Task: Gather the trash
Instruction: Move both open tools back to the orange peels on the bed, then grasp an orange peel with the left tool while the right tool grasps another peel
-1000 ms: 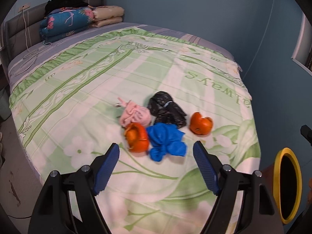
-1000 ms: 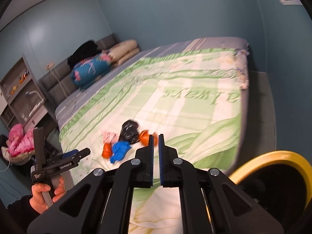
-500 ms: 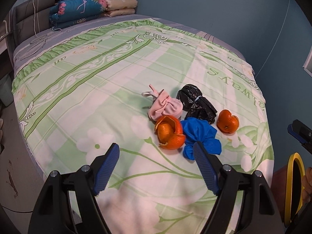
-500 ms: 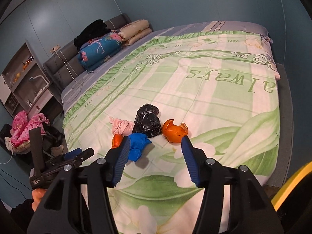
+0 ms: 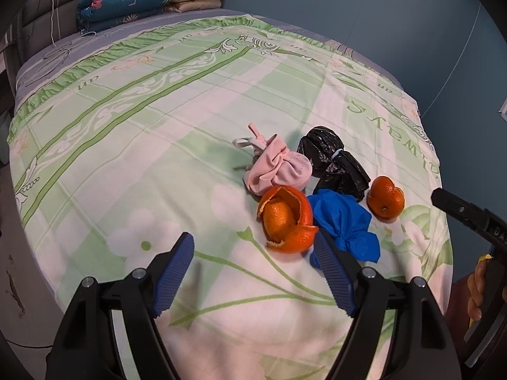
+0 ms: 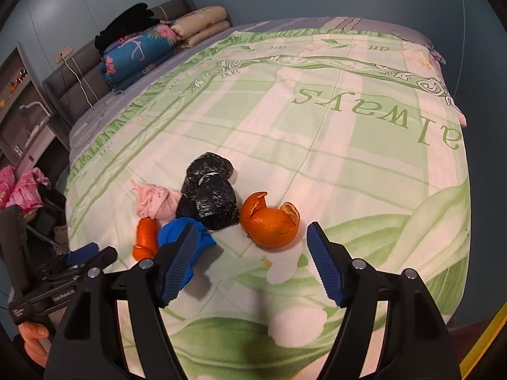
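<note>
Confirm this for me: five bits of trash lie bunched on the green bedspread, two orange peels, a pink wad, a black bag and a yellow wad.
One detail is off: the last wad is blue, not yellow, as the left wrist view shows. The two orange peels, pink wad and black bag do lie bunched on the green bedspread.

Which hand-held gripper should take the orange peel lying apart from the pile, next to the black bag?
Right. The right hand-held gripper is open with that orange peel just ahead between its fingers; the left hand-held gripper faces the other peel.
</note>
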`<action>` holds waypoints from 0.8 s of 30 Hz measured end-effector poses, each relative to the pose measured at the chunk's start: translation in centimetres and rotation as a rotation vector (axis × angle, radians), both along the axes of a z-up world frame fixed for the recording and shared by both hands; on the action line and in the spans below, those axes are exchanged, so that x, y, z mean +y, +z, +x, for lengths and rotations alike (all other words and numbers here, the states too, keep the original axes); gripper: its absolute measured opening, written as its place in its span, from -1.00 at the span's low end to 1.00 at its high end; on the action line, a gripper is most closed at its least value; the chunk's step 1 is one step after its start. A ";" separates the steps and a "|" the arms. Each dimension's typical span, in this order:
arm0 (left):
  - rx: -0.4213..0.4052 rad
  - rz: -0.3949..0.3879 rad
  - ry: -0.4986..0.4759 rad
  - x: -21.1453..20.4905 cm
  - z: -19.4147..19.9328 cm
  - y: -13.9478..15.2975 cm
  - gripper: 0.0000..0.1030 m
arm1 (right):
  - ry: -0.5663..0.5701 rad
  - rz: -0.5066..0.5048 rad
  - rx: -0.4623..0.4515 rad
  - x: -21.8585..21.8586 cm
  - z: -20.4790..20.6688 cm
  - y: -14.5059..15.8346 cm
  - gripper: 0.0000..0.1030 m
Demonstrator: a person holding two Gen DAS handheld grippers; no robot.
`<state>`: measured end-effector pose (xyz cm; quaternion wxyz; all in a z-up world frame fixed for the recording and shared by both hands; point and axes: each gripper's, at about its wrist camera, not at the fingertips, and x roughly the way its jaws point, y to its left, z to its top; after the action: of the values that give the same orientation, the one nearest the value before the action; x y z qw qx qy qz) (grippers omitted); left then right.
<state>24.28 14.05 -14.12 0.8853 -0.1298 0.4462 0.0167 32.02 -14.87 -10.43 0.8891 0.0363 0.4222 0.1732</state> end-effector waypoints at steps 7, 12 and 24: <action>0.027 -0.024 -0.009 -0.3 2.0 -1.3 0.44 | -0.020 -0.053 0.059 1.1 2.3 -2.1 0.31; 0.041 -0.045 -0.020 -0.4 3.0 -2.3 0.38 | -0.029 -0.076 0.102 1.6 3.1 -3.7 0.30; 0.005 -0.083 -0.112 -1.5 2.6 -2.2 -0.68 | -0.020 -0.091 0.140 3.0 3.6 -5.0 -0.35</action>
<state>26.87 12.58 -16.29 0.8776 -0.1412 0.4553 -0.0511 35.67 -11.83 -15.46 0.8597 0.0121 0.4905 0.1421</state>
